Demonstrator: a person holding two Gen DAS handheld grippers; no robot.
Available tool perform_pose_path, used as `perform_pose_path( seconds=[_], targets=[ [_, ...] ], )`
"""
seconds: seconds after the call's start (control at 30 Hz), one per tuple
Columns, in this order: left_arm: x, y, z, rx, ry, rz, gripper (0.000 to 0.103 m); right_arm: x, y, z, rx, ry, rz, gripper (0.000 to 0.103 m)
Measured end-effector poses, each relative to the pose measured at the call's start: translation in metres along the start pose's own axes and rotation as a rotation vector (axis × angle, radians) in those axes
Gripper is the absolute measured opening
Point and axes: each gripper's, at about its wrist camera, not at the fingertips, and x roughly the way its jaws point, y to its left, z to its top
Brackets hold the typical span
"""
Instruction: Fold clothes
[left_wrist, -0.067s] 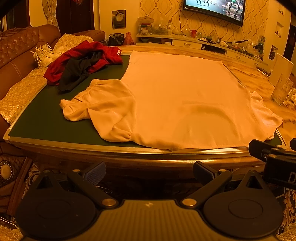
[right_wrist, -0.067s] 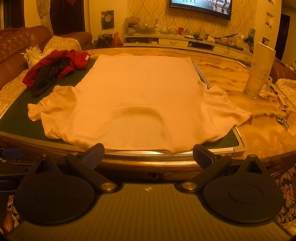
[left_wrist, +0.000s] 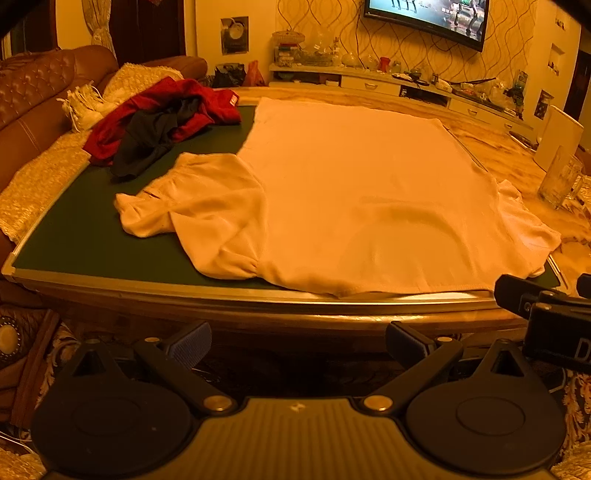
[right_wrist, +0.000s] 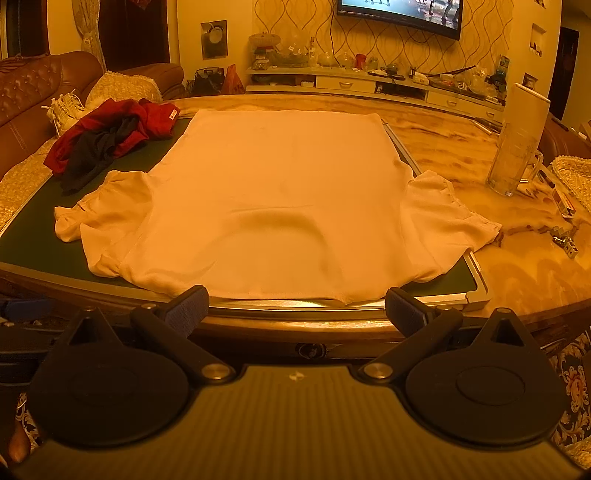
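Lying flat and unfolded on the green-topped surface (right_wrist: 33, 236), the pale short-sleeved cloth shirt (right_wrist: 280, 192) has both sleeves spread. Both grippers, left (left_wrist: 297, 345) and right (right_wrist: 295, 306), hover short of its near hem, fingers apart and empty. Folding likely calls for pinching a sleeve edge.

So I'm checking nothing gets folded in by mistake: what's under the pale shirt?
The pale shirt lies on a green mat, its right sleeve spilling onto the marble table. Whatever is beneath its middle is covered.
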Motion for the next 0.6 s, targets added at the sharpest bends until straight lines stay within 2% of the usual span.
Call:
perform_pose_path(
  seconds=[0.2,0.3,0.6],
  targets=[
    [-0.007,-0.009,-0.015,0.0,-0.014,0.01,0.103,0.003,-0.001,-0.002,0.004,-0.001,0.013,0.103],
    [0.006,-0.001,-0.001,-0.017,0.044,-0.01,0.103,0.005,-0.002,-0.003,0.005,-0.001,0.019,0.103],
    [0.013,0.005,-0.003,-0.034,0.05,-0.031,0.103,0.013,0.002,0.001,-0.001,0.008,0.011,0.103]
  ],
)
